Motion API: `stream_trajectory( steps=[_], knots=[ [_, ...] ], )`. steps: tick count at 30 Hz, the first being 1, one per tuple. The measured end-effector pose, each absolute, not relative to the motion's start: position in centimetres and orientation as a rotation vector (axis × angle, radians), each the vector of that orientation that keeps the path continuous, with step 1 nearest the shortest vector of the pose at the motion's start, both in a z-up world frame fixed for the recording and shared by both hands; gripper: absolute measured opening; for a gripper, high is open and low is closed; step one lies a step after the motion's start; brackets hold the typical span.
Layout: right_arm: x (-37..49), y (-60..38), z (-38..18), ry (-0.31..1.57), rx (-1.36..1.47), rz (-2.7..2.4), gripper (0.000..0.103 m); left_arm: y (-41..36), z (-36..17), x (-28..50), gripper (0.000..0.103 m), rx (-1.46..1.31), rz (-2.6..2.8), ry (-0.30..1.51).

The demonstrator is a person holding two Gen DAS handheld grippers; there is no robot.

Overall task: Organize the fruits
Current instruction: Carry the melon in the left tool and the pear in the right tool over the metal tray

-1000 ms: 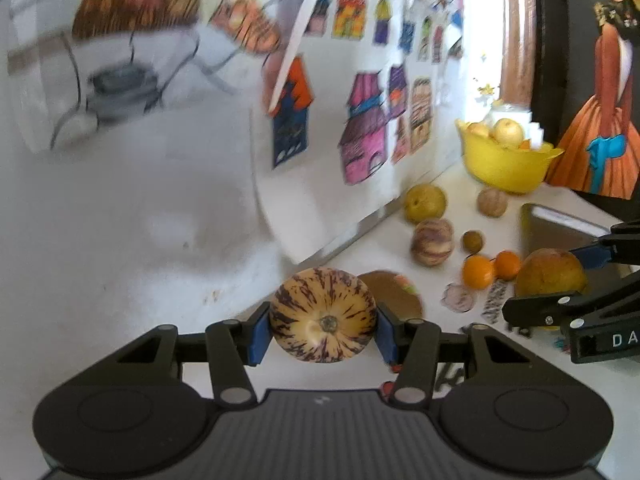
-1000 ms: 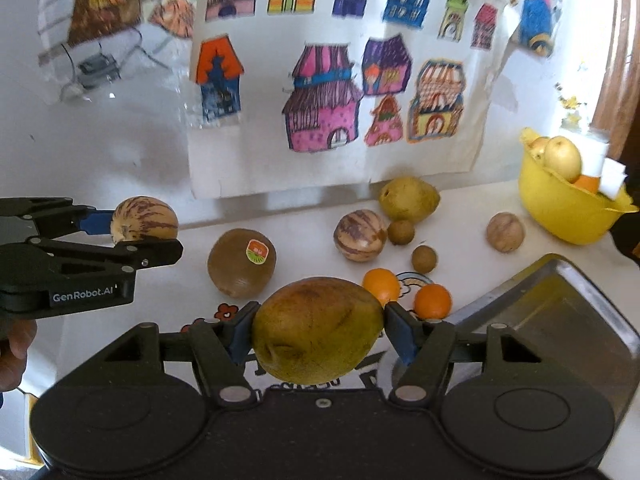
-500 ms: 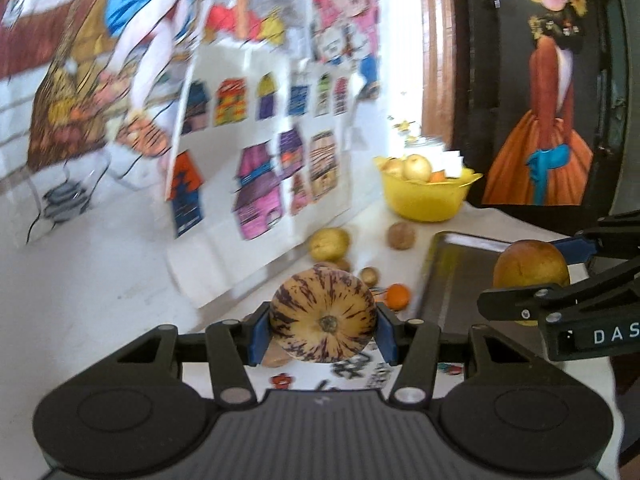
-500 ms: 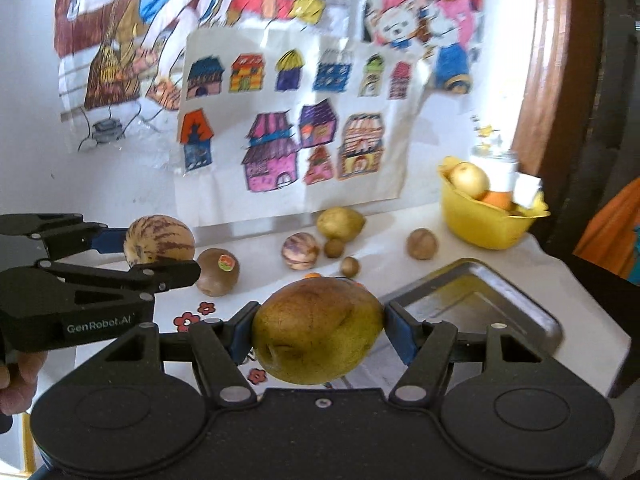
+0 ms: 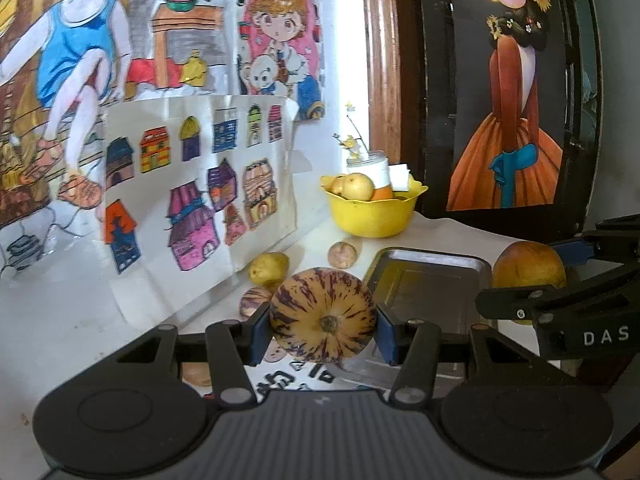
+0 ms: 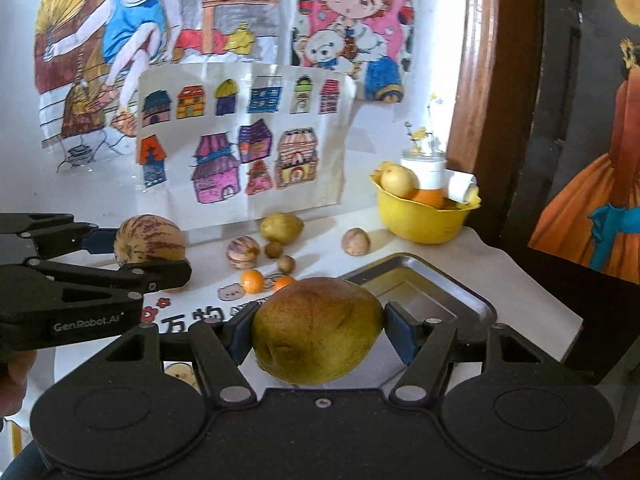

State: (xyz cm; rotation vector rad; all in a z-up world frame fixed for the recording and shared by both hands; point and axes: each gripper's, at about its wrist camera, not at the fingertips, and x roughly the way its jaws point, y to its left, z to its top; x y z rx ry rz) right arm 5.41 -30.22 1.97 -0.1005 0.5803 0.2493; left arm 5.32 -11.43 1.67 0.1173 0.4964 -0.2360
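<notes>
- Two handheld grippers hang above a white table (image 6: 516,280) set against a wall papered with children's drawings, each carrying one fruit.
- The left gripper (image 5: 323,322) pinches a purple-streaked striped melon (image 5: 323,315) between its blue pads, stem end toward the camera; from the right wrist view the same fruit (image 6: 150,240) appears at the left edge, held clear of the tabletop.
- The right gripper (image 6: 318,330) is clamped on a brownish-green pear (image 6: 318,330), which sits in the air in front of a metal tray (image 6: 472,300); the left wrist view shows the pear (image 5: 528,266) off to the right of that tray (image 5: 432,280).
- The tray lies flat near the table's right side, nothing visible inside it.
- A yellow bowl (image 6: 424,220) stands at the back right corner, holding a pale yellow fruit, an orange and a white jar with small flowers.
- Loose fruit is scattered on the table between wall and tray: a yellow pear (image 6: 281,227), a small striped melon (image 6: 244,253), two small brown fruits (image 6: 280,256), a tan round fruit (image 6: 355,241) and two mandarins (image 6: 253,281).
- A sheet of coloured house drawings (image 6: 244,140) leans against the wall behind the fruit.
- A dark wooden door frame (image 6: 480,80) and a painting of a figure in an orange dress (image 5: 516,120) close off the room on the right.
</notes>
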Motion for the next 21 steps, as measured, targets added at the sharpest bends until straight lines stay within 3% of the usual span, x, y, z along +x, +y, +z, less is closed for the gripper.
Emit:
stream_trajectory(
  steps=[21],
  knots=[
    [16.4, -37.5, -2.7, 0.675, -0.085, 0.182, 0.068, -19.3, -4.1, 16.3, 0.056, 0.068, -0.285, 0.617]
  ],
)
